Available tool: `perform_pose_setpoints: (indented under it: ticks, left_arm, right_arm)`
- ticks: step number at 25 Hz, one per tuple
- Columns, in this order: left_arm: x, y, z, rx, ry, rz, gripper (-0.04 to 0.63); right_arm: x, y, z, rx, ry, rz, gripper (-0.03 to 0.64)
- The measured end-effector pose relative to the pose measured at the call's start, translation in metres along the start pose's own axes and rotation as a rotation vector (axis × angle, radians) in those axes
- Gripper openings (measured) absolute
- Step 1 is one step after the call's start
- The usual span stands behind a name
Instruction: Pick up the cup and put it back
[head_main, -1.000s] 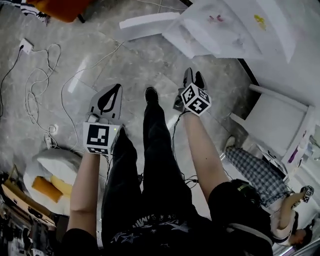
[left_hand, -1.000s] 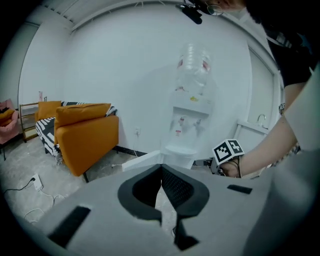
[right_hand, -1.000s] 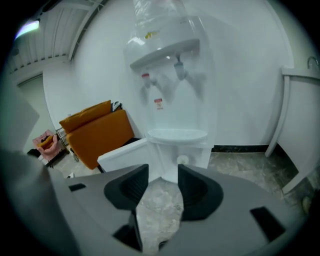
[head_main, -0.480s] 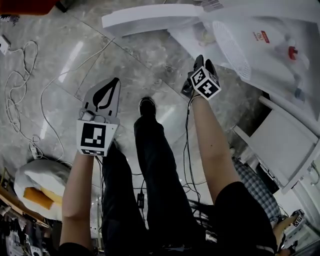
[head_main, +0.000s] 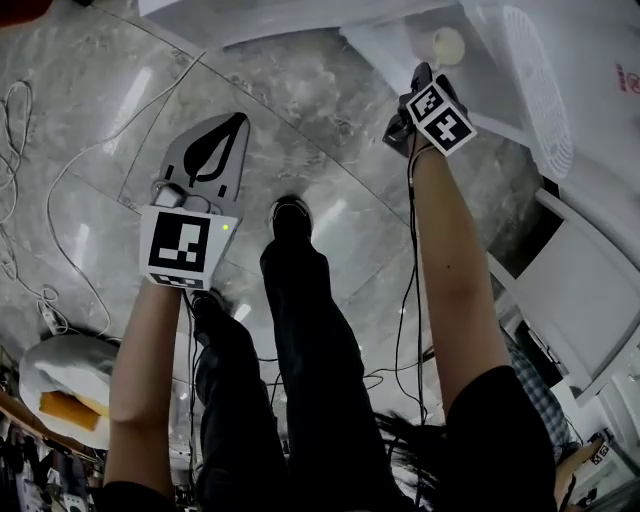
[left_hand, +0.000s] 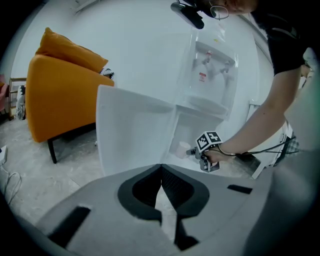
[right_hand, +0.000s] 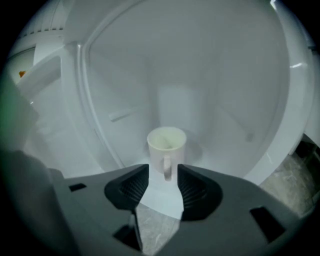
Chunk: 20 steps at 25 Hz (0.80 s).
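Lower than before, right tongs (right_hand: 163, 172), just widening, flank the handle of the cup (right_hand: 166, 144); left tongs (left_hand: 161, 168) closed, empty.

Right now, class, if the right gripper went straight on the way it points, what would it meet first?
Most likely the handle of the cup, which faces the right gripper. Its jaws, just opening, stand apart, and the handle sits at the mouth of their gap, ungripped. How far ahead it is remains unclear.

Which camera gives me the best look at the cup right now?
The right gripper view: the cup stands upright, centred, handle toward the open jaws. The head view shows only a small glimpse near the top edge; the left gripper view, a faint pale blur.
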<state>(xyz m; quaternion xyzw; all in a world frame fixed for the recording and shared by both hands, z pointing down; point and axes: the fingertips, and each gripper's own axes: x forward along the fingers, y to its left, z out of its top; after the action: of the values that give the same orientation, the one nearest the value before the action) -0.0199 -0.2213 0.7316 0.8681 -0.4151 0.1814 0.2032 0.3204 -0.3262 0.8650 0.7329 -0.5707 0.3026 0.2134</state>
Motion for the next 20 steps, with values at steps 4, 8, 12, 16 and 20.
perform_pose_setpoints:
  ticks: [4, 8, 12, 16, 20]
  left_arm:
    - [0.011, -0.001, -0.025, -0.001, 0.013, -0.025, 0.009]
    - [0.018, -0.001, -0.045, -0.002, 0.025, -0.038, 0.009]
    - [0.017, 0.002, -0.053, 0.011, 0.03, -0.041, 0.009]
    - [0.0, 0.005, -0.05, 0.019, 0.041, -0.03, 0.009]
    - [-0.026, 0.001, -0.021, 0.026, 0.039, -0.019, 0.009]
  right_arm:
    - [0.021, -0.005, -0.01, -0.021, 0.005, -0.035, 0.17]
    - [0.039, -0.009, -0.01, -0.016, -0.018, -0.073, 0.099]
    - [0.042, -0.006, 0.0, -0.073, -0.047, -0.072, 0.054]
    - [0.018, -0.002, 0.017, -0.092, -0.079, -0.064, 0.049]
    - [-0.016, 0.006, 0.03, -0.104, -0.042, -0.052, 0.048]
